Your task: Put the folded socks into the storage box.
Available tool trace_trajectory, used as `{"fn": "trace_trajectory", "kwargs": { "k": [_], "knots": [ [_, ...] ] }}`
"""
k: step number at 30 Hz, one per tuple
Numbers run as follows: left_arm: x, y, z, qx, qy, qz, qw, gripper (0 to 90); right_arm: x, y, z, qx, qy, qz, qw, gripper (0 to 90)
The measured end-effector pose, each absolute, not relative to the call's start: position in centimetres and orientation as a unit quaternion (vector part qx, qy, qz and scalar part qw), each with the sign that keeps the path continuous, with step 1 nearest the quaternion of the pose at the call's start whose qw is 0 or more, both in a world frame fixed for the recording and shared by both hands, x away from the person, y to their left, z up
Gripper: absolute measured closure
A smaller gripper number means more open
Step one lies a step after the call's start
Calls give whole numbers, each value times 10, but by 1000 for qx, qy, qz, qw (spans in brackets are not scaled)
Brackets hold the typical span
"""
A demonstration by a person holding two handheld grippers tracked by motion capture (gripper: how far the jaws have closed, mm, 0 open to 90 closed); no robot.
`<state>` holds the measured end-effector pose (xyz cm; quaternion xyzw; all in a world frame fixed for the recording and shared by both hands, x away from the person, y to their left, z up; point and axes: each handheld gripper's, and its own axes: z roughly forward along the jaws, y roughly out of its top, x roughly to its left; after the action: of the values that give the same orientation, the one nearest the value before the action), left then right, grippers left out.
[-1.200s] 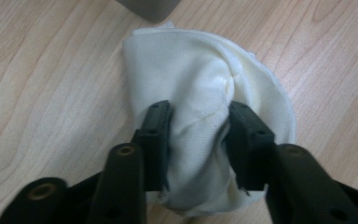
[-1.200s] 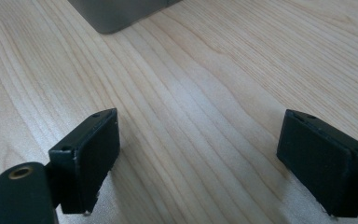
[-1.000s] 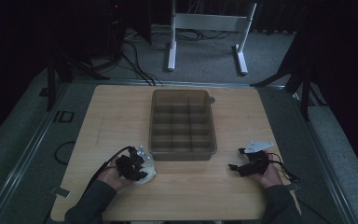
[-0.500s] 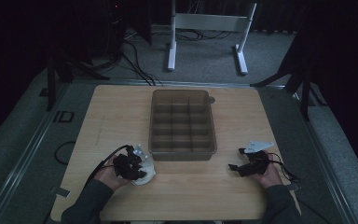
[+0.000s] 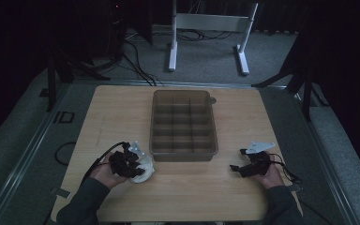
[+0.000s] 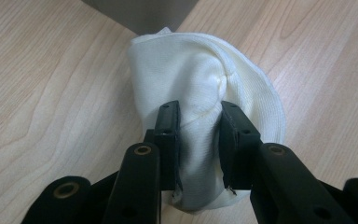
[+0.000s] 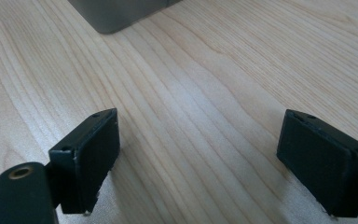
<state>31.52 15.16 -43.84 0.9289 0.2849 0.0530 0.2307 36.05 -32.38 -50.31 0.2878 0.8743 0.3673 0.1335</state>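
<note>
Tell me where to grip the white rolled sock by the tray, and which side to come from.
Grip the white rolled sock across its narrower lower fold, coming from the person's side of the table, as the left gripper does now: its jaws already pinch that fold. The bundle bulges wider toward the divided tray, whose corner sits right against the far end, so an approach from there looks blocked.

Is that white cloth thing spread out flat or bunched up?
Bunched up. The cloth sits on the table as a rounded bundle with folds, and the left gripper pinches a fold between its jaws.
</note>
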Motion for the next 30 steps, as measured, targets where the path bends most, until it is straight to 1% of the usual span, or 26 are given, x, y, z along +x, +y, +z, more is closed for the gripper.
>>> {"fn": "trace_trajectory", "kwargs": {
  "k": [17,30],
  "knots": [
    [314,159,-429,929,277,54,240,713,361,-324,-503,288,874,367,133,126],
    [314,167,-415,930,268,65,245,713,361,-324,-503,288,874,367,133,126]
  ]
}}
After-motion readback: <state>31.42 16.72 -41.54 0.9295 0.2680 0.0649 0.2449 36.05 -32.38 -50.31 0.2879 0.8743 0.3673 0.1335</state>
